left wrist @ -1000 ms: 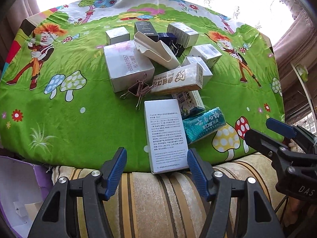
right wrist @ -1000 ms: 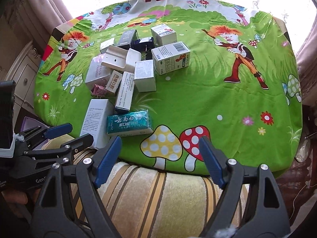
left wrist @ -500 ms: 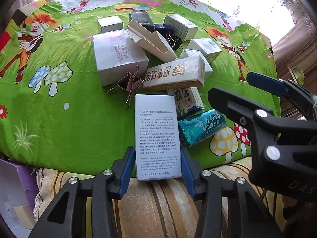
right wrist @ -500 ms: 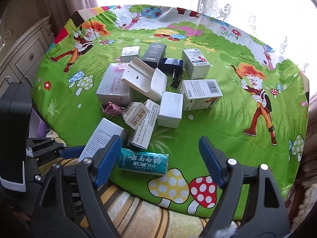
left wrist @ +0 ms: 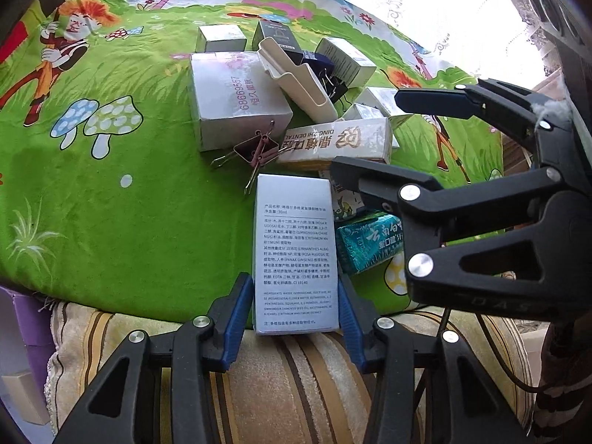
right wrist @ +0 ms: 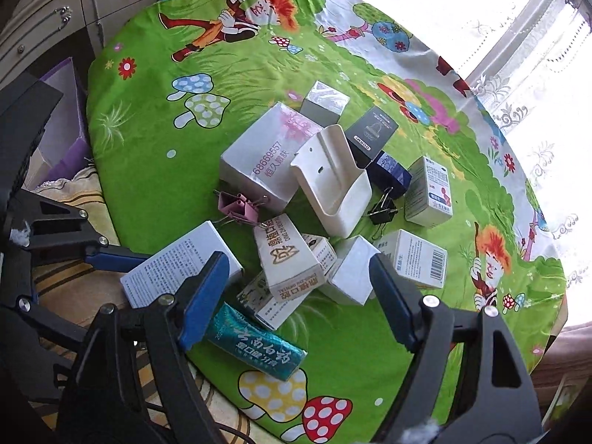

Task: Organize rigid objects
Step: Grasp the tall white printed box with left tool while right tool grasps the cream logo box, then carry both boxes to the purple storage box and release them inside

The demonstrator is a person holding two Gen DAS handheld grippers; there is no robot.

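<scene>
"30ml" white box (left wrist: 296,255) between left gripper (left wrist: 294,312) fingers, right gripper (right wrist: 296,296) fingers wide over "DING ZHI DENTAL" box (right wrist: 292,259), cartoon-print green cloth (right wrist: 155,170).

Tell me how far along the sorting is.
Nothing looks sorted yet: the boxes, the white holder and the binder clips lie in one loose heap on the green cloth. In hand: the left gripper is shut on the white box at the near edge. The right gripper hangs open over the heap. Everything else is left.
</scene>
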